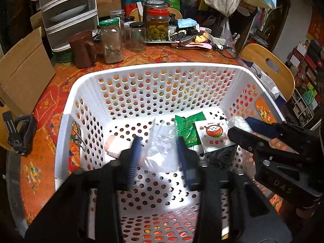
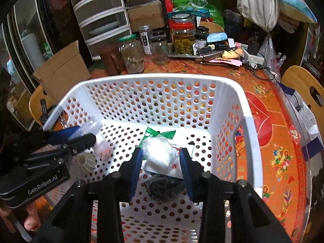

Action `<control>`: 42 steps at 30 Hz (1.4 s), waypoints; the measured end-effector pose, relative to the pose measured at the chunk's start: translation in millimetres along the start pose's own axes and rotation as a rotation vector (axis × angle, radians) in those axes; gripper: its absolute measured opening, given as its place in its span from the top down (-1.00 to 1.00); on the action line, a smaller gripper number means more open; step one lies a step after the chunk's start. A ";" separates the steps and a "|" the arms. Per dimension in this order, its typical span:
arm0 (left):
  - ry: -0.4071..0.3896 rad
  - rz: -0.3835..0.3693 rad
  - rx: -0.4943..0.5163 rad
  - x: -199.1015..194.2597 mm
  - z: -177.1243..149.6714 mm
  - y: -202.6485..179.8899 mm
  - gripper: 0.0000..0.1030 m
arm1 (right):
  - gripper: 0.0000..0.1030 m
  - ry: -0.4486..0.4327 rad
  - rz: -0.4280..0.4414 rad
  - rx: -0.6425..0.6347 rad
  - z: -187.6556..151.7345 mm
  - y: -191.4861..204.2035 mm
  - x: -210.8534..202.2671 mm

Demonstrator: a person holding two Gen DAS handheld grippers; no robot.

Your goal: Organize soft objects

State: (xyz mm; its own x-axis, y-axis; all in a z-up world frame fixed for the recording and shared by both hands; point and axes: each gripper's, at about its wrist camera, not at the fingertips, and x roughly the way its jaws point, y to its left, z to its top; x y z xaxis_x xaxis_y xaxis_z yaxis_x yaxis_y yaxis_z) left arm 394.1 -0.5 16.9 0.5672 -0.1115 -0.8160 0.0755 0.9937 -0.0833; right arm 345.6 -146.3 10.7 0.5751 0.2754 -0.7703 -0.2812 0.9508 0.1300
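A white perforated basket (image 1: pixel 66 125) (image 2: pixel 251 141) stands on the table. On its floor lie a clear plastic bag (image 1: pixel 162 141), a pink soft item (image 1: pixel 114 144) (image 2: pixel 102 143), a green packet (image 1: pixel 187 128) (image 2: pixel 160 132), a white snack packet with a red cartoon (image 1: pixel 214 134), a white cotton bag (image 2: pixel 160 154) and a dark bundle (image 1: pixel 220 158) (image 2: pixel 166 188). My left gripper (image 1: pixel 159 143) (image 2: pixel 81 134) is open above the clear bag. My right gripper (image 2: pixel 161 158) (image 1: pixel 241 126) is open over the white cotton bag.
Glass jars (image 1: pixel 112 40) (image 2: pixel 182 38), a brown mug (image 1: pixel 82 48), a plastic drawer unit (image 1: pixel 66 10) and clutter stand behind the basket. A cardboard box (image 1: pixel 22 68) is at the left and a wooden chair (image 1: pixel 269 68) at the right. A white ribbed cup (image 2: pixel 88 162) lies in the basket.
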 end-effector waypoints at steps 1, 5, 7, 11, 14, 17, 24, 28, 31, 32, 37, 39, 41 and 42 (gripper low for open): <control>-0.016 0.013 0.007 -3.2 -0.3 -0.4 -0.30 | -0.02 -0.009 -0.003 -0.003 0.3 0.4 -2.2; -0.089 0.047 0.003 -19.4 -1.6 5.5 -0.58 | -0.46 -0.048 -0.008 -0.006 -1.6 1.4 -15.0; -0.126 0.034 -0.027 -32.8 -5.2 14.4 -0.71 | -0.51 -0.071 -0.004 -0.002 -5.1 -0.6 -25.1; -0.198 0.012 -0.051 -61.1 -24.2 29.9 -0.97 | -0.90 -0.137 0.019 0.027 -20.0 -10.2 -53.1; -0.267 0.026 -0.035 -86.2 -50.2 37.6 -1.00 | -1.00 -0.218 0.044 0.045 -44.2 -15.6 -82.6; -0.294 0.099 -0.011 -108.5 -79.8 40.7 -1.00 | -1.00 -0.296 0.036 0.065 -76.1 -18.1 -110.5; -0.354 0.095 -0.002 -167.4 -154.5 32.4 -1.00 | -1.00 -0.333 -0.020 0.043 -159.2 12.6 -165.6; -0.355 0.094 -0.004 -197.8 -191.9 18.0 -1.00 | -1.00 -0.348 -0.053 -0.023 -187.5 39.7 -200.9; -0.317 0.070 -0.014 -212.3 -211.5 6.7 -1.00 | -1.00 -0.356 -0.072 -0.069 -199.4 55.2 -222.5; -0.313 0.049 -0.020 -216.8 -216.1 4.6 -1.00 | -1.00 -0.364 -0.082 -0.071 -202.1 57.9 -228.4; -0.338 0.018 -0.008 -244.7 -233.7 -13.5 -1.00 | -1.00 -0.344 -0.065 -0.014 -208.4 58.1 -244.2; -0.354 0.013 0.010 -258.6 -238.0 -21.2 -1.00 | -1.00 -0.344 -0.072 -0.003 -209.7 57.1 -250.2; -0.374 0.007 0.015 -272.8 -237.9 -26.1 -1.00 | -1.00 -0.358 -0.078 -0.007 -211.0 57.7 -259.5; -0.389 0.009 0.017 -281.4 -239.1 -28.8 -1.00 | -1.00 -0.366 -0.083 -0.010 -210.1 58.4 -263.6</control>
State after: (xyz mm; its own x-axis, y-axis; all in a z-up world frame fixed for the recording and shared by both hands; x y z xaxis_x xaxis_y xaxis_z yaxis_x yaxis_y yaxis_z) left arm 36.3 5.7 112.1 0.8361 -0.1033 -0.5388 0.0812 0.9946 -0.0647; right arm 16.2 -193.1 90.1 0.8320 0.2321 -0.5039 -0.2290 0.9710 0.0691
